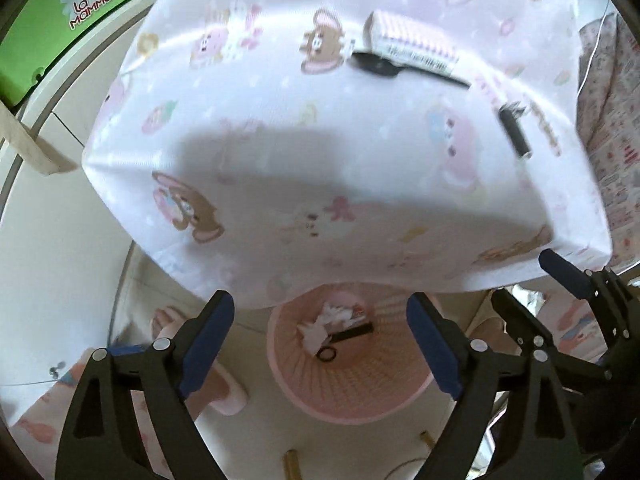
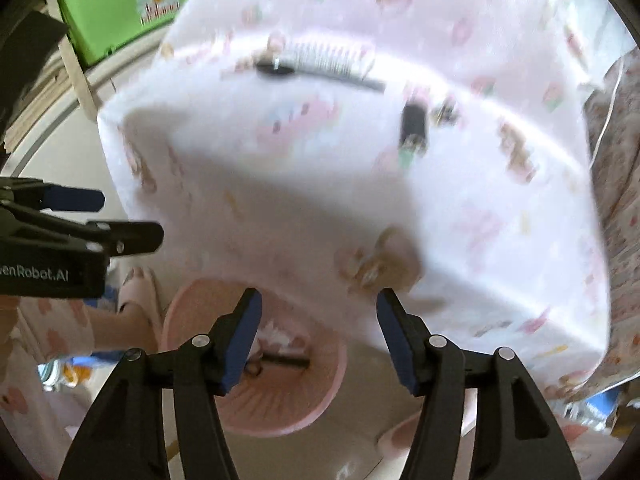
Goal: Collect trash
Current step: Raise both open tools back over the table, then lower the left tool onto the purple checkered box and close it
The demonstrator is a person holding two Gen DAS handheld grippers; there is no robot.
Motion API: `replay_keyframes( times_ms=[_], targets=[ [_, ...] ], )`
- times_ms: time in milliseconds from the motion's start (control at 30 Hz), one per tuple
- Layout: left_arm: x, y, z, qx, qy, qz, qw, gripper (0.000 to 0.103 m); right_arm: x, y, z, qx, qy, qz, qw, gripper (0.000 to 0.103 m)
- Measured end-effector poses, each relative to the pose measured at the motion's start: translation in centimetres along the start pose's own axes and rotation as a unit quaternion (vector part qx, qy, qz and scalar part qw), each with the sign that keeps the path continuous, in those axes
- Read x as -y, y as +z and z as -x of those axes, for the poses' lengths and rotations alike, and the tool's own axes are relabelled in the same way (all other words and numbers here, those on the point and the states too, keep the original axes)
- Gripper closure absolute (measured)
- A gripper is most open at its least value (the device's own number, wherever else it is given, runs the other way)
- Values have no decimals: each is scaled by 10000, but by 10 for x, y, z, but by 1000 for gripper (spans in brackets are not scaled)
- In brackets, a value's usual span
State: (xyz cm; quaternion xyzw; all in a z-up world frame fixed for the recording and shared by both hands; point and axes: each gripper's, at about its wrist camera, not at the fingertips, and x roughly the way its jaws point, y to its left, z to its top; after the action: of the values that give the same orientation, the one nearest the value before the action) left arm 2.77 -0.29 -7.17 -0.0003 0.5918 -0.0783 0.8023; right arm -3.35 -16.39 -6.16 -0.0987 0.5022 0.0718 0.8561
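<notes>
The pink trash basket (image 1: 352, 380) stands on the floor below the table's near edge, crumpled paper (image 1: 320, 326) and a black ring (image 1: 326, 355) inside. My left claw (image 1: 320, 340) and right claw (image 2: 318, 338) hang above it, both spread wide, empty. A comb (image 1: 408, 66) lies on the tablecloth (image 1: 280, 120).
</notes>
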Motion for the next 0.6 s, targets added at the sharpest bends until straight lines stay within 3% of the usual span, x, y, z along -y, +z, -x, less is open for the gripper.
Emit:
replay_keyframes(
  times_ms=[333,467,600],
  targets=[
    [1,4,22,578,409,-90,9974,16,15,6,27,462,138,-254,9985,40],
    [9,5,38,1080,775,-278,9907,17,22,12,47,618,294,-425,9967,40],
    [16,23,60,1326,712,-614,9867,17,40,29,70,989,141,-554,9935,38]
  ],
)
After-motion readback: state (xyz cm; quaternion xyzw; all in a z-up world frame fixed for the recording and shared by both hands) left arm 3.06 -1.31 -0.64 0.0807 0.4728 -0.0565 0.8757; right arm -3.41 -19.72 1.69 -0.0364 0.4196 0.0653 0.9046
